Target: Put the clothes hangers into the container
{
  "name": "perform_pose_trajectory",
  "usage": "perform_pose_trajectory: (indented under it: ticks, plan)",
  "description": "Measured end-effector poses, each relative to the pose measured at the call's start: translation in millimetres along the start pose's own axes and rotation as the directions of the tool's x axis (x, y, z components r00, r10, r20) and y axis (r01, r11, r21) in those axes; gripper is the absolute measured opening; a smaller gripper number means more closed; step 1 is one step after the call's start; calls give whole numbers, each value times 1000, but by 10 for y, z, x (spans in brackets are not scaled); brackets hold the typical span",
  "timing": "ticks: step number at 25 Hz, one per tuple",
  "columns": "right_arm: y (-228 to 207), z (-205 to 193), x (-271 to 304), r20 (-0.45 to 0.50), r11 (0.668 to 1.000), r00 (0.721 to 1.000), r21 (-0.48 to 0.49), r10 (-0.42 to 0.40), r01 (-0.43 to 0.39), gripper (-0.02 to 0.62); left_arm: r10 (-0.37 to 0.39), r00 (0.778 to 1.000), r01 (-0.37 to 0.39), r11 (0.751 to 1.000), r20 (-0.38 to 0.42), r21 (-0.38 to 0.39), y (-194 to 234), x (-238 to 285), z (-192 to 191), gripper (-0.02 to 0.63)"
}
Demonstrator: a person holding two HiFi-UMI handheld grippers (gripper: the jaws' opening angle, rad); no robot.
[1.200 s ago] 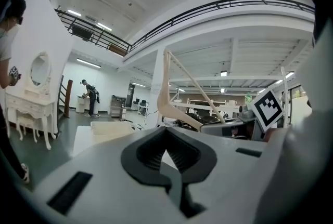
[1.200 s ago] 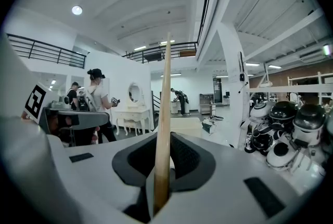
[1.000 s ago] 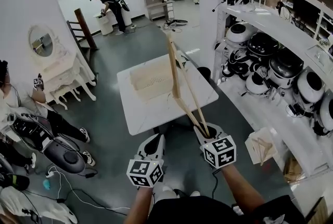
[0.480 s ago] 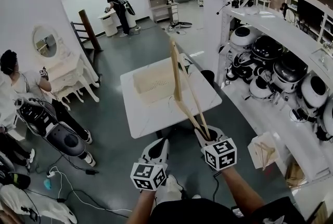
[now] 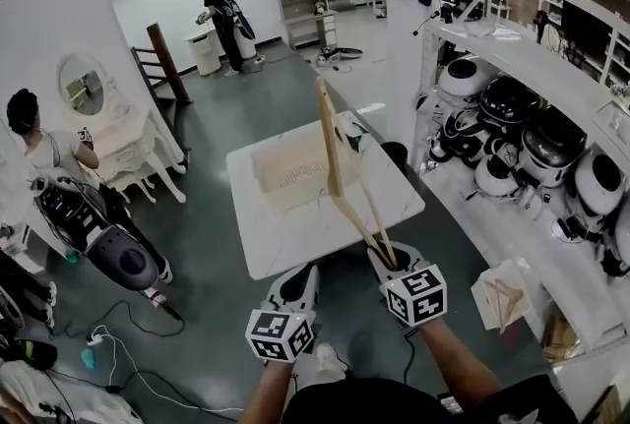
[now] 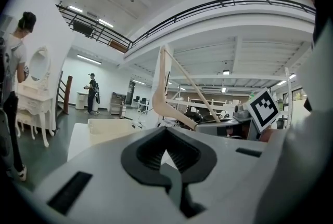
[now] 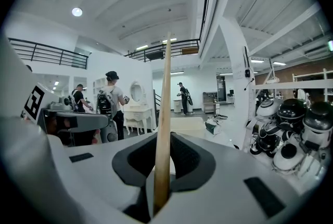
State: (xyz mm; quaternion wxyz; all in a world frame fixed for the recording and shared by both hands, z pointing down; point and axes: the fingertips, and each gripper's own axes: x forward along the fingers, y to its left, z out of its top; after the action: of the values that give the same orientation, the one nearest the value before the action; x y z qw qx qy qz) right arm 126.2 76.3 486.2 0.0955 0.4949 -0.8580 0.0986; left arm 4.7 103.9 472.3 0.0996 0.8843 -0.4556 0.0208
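A wooden clothes hanger [image 5: 328,142] stands up from my right gripper [image 5: 387,261], which is shut on its lower end; it rises over the white table [image 5: 295,240]. In the right gripper view the hanger [image 7: 164,129] runs straight up from between the jaws of the right gripper [image 7: 162,168]. A beige container [image 5: 288,168] sits on the table beyond the hanger. My left gripper [image 5: 295,282] hangs level beside the right one, at the table's near edge, jaws together and empty. The left gripper view shows its closed jaws [image 6: 167,159], the hanger [image 6: 165,103] and the container [image 6: 106,127].
Shelves with black-and-white rounded shells [image 5: 512,122] line the right side. A box with more wooden hangers [image 5: 502,299] lies on the lower shelf. At left are a person [image 5: 39,151], a dark machine [image 5: 113,260] and floor cables [image 5: 128,353]. Another person [image 5: 219,14] stands far back.
Both grippers have moved forward toward the white table, which now lies closer below them. The hanger stays in the right gripper at the same tilt.
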Motion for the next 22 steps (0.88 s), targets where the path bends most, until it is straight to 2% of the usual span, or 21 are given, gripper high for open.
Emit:
perform_pose_trajectory:
  ticks: [22]
  plan:
    - [-210,296,1087,-13,1000,1000,18,-20,21,64,-5,1000,5,1000,-3,-13,935,651,239,5]
